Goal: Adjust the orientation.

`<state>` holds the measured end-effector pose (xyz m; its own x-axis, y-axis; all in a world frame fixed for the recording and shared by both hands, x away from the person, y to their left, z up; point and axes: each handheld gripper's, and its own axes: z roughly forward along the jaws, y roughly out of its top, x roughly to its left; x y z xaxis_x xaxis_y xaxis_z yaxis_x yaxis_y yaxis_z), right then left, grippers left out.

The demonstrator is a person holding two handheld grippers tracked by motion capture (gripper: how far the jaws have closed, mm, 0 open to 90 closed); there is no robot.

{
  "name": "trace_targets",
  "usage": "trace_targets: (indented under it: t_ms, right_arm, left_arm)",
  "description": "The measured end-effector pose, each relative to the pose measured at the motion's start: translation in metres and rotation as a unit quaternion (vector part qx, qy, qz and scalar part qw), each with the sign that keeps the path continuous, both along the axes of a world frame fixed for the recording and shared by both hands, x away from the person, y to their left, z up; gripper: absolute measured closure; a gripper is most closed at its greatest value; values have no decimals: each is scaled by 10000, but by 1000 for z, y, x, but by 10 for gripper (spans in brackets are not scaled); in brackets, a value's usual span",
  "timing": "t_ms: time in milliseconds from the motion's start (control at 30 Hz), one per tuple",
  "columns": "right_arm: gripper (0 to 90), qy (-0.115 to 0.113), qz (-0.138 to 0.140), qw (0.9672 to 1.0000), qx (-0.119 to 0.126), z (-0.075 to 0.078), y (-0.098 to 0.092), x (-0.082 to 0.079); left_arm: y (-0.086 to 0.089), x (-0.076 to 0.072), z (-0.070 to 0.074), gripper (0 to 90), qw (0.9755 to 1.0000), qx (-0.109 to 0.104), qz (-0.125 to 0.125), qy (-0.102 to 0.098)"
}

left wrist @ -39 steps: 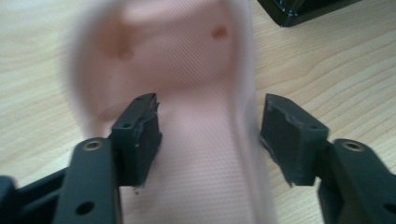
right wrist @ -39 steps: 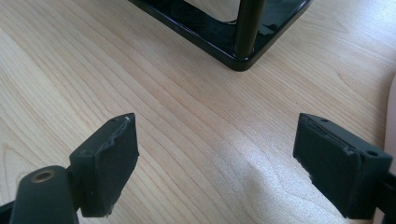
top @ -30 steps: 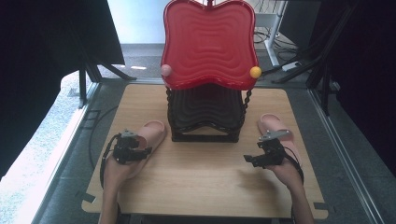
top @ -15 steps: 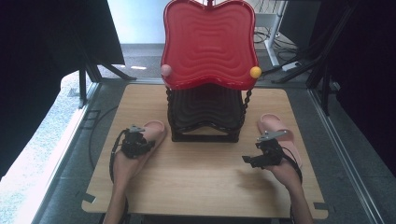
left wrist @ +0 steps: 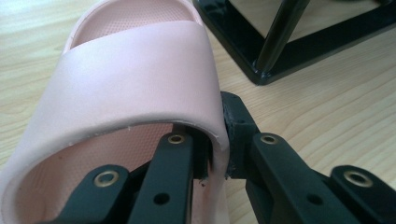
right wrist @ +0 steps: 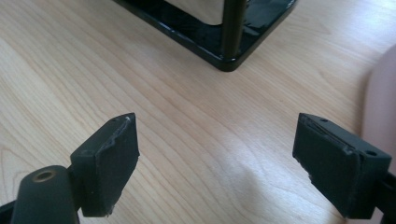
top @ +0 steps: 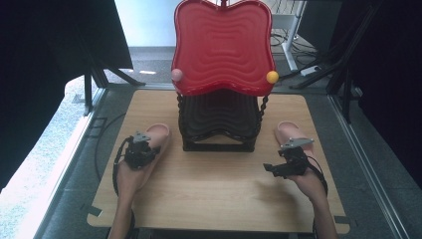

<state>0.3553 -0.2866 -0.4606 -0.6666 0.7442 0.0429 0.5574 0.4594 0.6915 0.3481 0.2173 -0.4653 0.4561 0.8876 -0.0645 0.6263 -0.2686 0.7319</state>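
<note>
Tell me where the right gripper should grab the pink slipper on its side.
Probably the strap edge of the right slipper, as the left gripper pinches the left slipper: one jaw under the band, one outside. Bring the open right gripper from the near end.

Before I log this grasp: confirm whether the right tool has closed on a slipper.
No: in the right gripper view the right tool stands wide open over bare table, the pink slipper beside it.

A light wooden table [top: 209,194] carries two pink slippers [top: 158,135] beside a black stand [top: 219,124].
</note>
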Motion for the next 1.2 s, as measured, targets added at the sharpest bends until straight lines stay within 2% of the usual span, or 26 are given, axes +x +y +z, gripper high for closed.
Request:
trace_targets:
  t_ms: [200, 400, 667, 733, 833, 967, 1200]
  right_arm:
    - [142, -131, -120, 9998, 97, 7, -9, -2]
    - [142, -186, -193, 9995, 162, 10, -14, -3]
    - [140, -252, -257, 9991, 212, 15, -19, -5]
    - [140, -258, -279, 9990, 218, 16, -20, -5]
    - [140, -287, -296, 9989, 234, 18, -21, -6]
    - [140, -281, -312, 9989, 227, 17, -22, -7]
    - [140, -260, -267, 9991, 206, 17, -19, -7]
  left_arm:
    - [4, -11, 13, 824, 9998, -144, -69, -150]
    - [4, -20, 23, 822, 9995, -140, -104, -260]
    - [8, -40, 38, 820, 9990, -183, -147, -377]
    - [9, -44, 39, 821, 9989, -215, -163, -388]
    - [10, -60, 37, 821, 9983, -360, -230, -407]
    - [11, -73, 33, 821, 9979, -429, -310, -378]
    - [5, -82, 35, 819, 9970, -448, -477, -421]
